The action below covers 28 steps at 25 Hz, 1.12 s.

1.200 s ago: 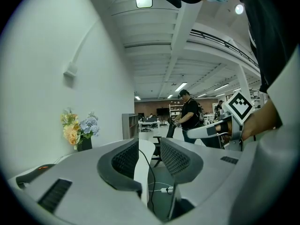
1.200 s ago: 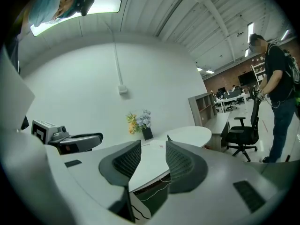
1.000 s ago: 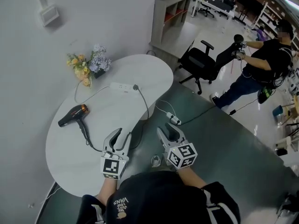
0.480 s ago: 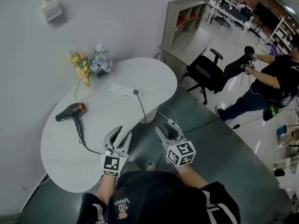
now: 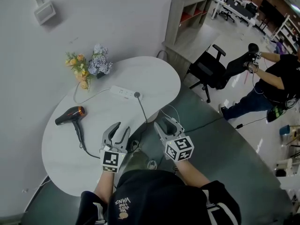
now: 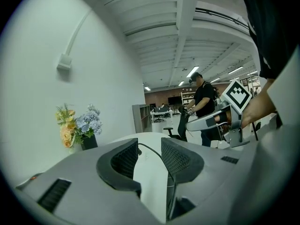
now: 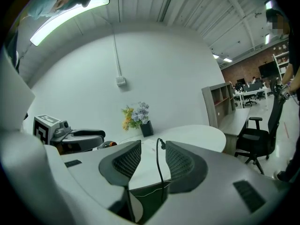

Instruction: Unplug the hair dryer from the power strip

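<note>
Nothing is unplugged yet: the black hair dryer with a copper-coloured end (image 5: pixel 70 116) lies at the left of the white rounded table (image 5: pixel 154 74), and its black plug (image 5: pixel 137 95) sits in the long white power strip (image 5: pixel 122 92) near the wall. The left gripper (image 5: pixel 117 127) and right gripper (image 5: pixel 168 122) hover at the table's near edge, jaws apart, holding nothing. Only the head view shows dryer and strip whole; the right gripper view frames the distant plug (image 7: pixel 161 145) between its jaws.

There is one table (image 5: pixel 157 74), one hair dryer (image 5: pixel 69 116), one power strip (image 5: pixel 122 92) and one bunch of flowers (image 5: pixel 89 67). Grippers number two: the left gripper (image 5: pixel 120 128) and the right gripper (image 5: pixel 167 123). There is one office chair (image 5: pixel 208 71), one shelf unit (image 5: pixel 187 18) and one other person (image 5: pixel 276 78).
</note>
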Each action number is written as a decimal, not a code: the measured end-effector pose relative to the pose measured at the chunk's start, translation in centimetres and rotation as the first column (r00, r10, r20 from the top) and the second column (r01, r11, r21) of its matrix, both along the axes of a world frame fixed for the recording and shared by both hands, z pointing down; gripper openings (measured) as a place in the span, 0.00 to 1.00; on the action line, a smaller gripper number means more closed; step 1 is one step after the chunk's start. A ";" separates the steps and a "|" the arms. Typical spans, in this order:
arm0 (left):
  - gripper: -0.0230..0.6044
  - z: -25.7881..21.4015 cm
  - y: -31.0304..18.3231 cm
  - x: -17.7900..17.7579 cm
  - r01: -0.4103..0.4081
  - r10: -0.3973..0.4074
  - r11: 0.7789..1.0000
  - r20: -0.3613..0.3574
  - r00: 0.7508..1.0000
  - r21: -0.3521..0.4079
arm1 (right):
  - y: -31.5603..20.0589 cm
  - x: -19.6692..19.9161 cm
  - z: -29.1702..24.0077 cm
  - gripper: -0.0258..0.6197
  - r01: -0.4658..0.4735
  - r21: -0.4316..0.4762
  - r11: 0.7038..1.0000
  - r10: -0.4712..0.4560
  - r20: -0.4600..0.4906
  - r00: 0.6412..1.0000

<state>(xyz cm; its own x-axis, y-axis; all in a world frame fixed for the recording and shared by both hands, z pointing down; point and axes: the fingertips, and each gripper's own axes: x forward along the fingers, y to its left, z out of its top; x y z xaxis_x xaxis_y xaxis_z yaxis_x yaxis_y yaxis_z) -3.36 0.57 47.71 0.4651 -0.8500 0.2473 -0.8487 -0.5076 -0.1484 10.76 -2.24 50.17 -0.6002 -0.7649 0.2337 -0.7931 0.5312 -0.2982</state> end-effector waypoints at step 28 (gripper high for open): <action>0.30 6.9 -14.1 -2.8 -0.092 0.104 0.985 0.075 0.992 -0.148 | -13.1 -4.4 6.9 0.27 0.018 -0.109 0.994 -0.032 -0.126 0.991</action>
